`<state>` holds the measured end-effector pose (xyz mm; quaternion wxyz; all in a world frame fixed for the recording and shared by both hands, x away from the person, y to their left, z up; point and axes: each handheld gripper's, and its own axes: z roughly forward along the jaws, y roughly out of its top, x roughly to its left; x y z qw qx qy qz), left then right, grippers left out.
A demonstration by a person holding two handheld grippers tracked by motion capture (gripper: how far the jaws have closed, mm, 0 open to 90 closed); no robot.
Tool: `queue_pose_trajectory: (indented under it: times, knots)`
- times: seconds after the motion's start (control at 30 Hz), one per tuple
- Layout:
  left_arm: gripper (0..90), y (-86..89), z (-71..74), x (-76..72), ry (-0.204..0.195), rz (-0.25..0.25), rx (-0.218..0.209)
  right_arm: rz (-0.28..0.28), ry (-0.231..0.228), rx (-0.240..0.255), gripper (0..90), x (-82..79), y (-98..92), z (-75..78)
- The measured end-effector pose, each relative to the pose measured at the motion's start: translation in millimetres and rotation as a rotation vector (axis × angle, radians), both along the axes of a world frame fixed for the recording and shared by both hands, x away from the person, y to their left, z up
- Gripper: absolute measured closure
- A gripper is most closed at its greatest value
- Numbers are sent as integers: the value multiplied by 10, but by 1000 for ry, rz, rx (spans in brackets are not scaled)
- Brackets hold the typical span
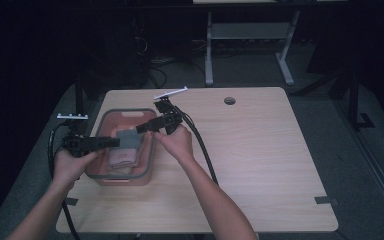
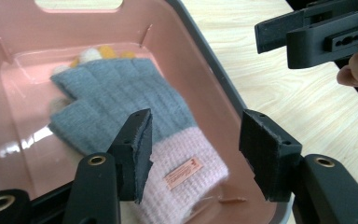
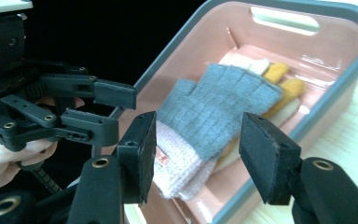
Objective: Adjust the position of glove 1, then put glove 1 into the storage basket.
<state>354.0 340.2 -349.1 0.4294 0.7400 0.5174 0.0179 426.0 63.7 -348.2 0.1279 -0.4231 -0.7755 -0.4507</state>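
**Inspector A:** High view first. What is on the wooden table (image 1: 260,150)?

**Inspector B:** A pink bin (image 1: 111,116) with a grey rim, at nine o'clock on the tabletop. The left gripper (image 1: 114,143) hangs over its nine o'clock rim, the right gripper (image 1: 142,128) over its two o'clock corner. The gloves (image 1: 126,145) lie inside, between the two. Jaw gaps are too small to judge here.

**Inspector A:** Left gripper view?

**Inspector B:** It adds detail: the top glove (image 2: 121,105) is ribbed grey knit with a fuzzy pink cuff and a small sewn label (image 2: 183,173). The left gripper (image 2: 193,154) stands half-wide, nothing between its pads; the cuff lies below, toward seven o'clock. The other gripper's jaws sit at one o'clock.

**Inspector A:** Right gripper view?

**Inspector B:** It shows the stack: yellow and cream fingertips (image 3: 279,77) of a second glove beneath the grey one (image 3: 219,105). The right gripper (image 3: 196,156) is likewise parted, empty, the gloves just beyond at twelve o'clock. The bin's smooth plastic wall (image 3: 349,88) carries a slotted handle.
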Motion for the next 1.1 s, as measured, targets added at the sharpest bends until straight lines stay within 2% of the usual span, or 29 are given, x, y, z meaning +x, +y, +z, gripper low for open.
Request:
queue_pose_trajectory:
  times: [0.1, 0.27, 0.67, 0.9, 1.1]
  knots:
    - [434, -44, 15, -5, 0, -11, -13, -12, 3, 26, 457, 9, -82, -18]
    - [425, -99, 40, -11, -10, -25, -13, -25, 1, 28, 456, -8, -160, -16]
    - [410, -316, 71, -7, -18, -68, -10, -68, -13, 24, 449, -104, -507, 48]
    - [403, -485, 90, 19, -20, -99, -17, -107, 4, 31, 444, -137, -768, 44]
    - [397, -580, 85, 29, -19, -119, -20, -123, 10, 27, 438, -156, -894, 4]
